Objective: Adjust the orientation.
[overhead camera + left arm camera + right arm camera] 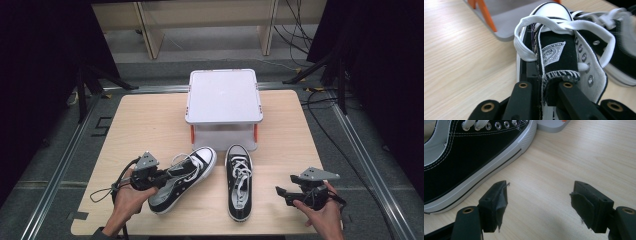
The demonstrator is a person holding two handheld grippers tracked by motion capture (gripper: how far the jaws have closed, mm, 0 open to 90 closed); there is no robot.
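The left gripper [544, 87] had its fingers pinching the tongue of the left sneaker [182, 180], tilted just left of the right sneaker [238, 182]. The right gripper [539, 202], fingers spread, hovered right of it. A grey stand [223, 97] stood beyond on the surface [145, 120].

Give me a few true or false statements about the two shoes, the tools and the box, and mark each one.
1. The left tool is clamped on the left shoe at its tongue. True.
2. The right tool grips the right shoe. False: its jaws stand open over bare table, beside that shoe.
3. The box has its lid on. True.
4. Both shoes lie flat. False: the left shoe is tilted; the right one rests on its sole.
5. The shoes are red. False: black with white laces.
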